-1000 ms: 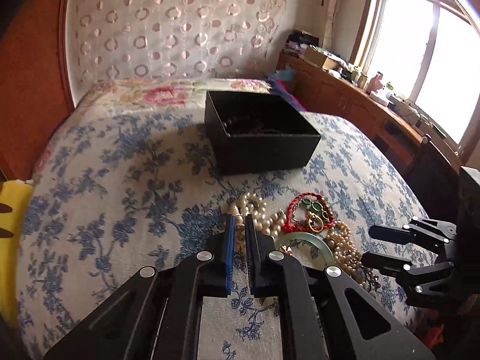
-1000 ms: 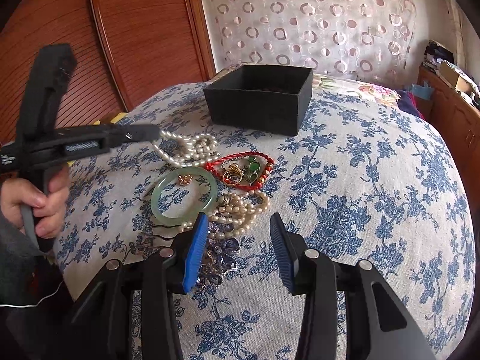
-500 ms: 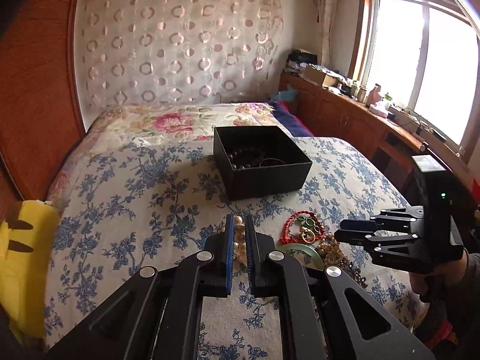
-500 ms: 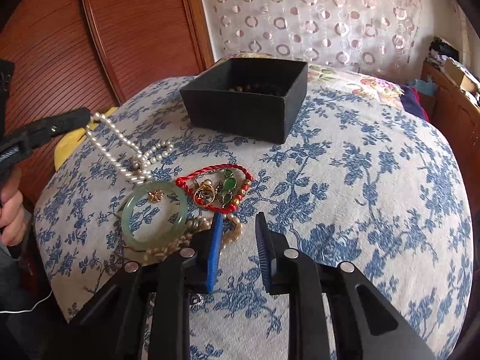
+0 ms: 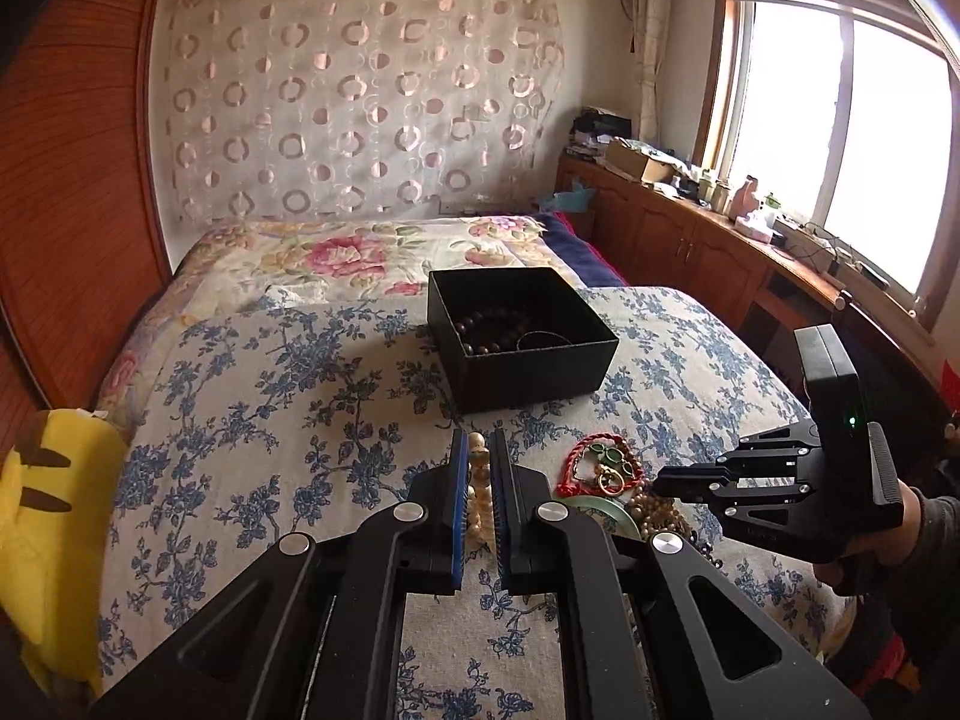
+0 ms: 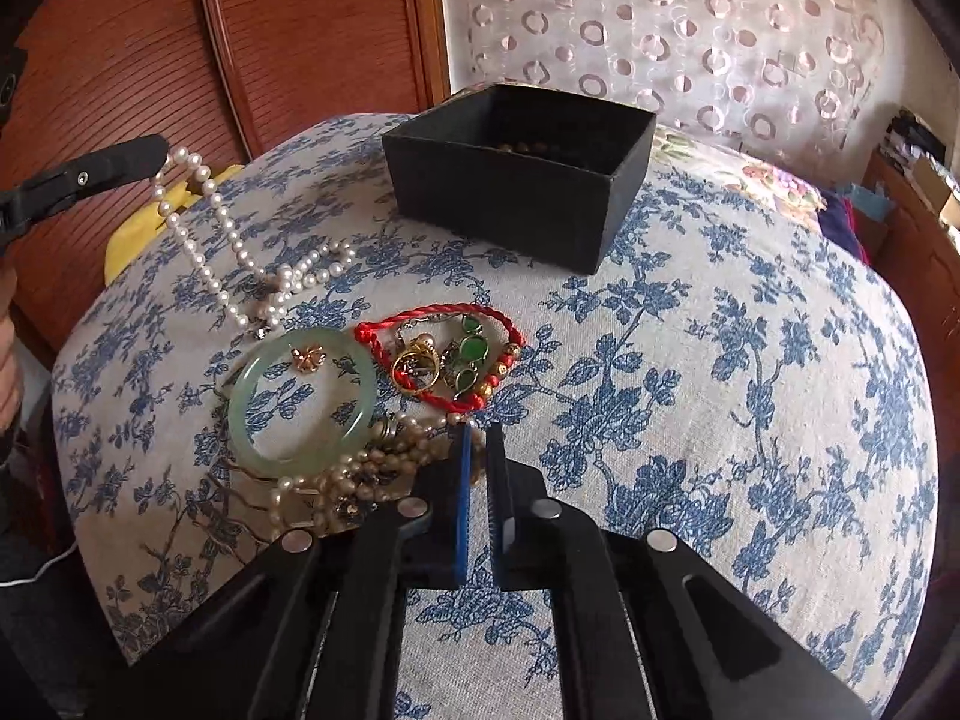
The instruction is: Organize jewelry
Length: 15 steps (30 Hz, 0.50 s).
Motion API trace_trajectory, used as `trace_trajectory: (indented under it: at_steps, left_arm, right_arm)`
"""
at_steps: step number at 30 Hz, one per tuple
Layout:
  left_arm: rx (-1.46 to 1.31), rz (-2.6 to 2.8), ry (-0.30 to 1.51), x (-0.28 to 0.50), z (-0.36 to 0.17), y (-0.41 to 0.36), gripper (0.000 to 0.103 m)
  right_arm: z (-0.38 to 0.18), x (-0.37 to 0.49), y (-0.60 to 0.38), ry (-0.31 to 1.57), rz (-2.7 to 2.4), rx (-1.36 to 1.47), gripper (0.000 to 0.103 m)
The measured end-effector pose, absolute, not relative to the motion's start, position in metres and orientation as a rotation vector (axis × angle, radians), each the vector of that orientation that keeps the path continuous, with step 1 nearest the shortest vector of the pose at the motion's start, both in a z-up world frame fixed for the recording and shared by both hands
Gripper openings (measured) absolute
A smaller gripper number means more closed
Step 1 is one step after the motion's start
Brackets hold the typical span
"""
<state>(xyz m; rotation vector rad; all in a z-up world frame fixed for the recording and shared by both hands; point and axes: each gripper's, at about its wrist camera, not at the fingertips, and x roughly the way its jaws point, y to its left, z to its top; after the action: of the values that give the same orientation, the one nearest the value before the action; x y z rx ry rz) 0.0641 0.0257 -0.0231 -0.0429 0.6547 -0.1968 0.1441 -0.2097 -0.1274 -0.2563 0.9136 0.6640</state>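
Note:
My left gripper is shut on a white pearl necklace. In the right wrist view the left gripper holds the necklace lifted, its lower end still on the bed. My right gripper is shut, its tips over a beige bead strand; whether it grips anything I cannot tell. It also shows in the left wrist view. On the floral bedspread lie a jade bangle, a red cord bracelet and a gold ring. A black box holds dark beads.
A yellow plush toy lies at the bed's left edge. A wooden wardrobe stands behind the bed. A cluttered wooden cabinet runs under the window at the right. A floral pillow lies beyond the box.
My left gripper has risen, lifting the pearl necklace off the pile. My right gripper has closed from wide open and moved forward to the bead strand.

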Motion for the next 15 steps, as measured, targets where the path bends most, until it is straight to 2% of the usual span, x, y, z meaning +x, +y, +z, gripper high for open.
trace_trajectory:
  at_steps: [5,15]
  left_arm:
    - [-0.041,-0.197,0.639,0.063,-0.015,0.026,0.006]
    - [-0.017,-0.205,0.606,0.060,0.003,0.024,0.006]
  right_arm:
    - [-0.123,0.143,-0.215,0.897,0.650,-0.245,0.005]
    - [-0.072,0.128,-0.220,0.765,0.671,-0.225,0.005]
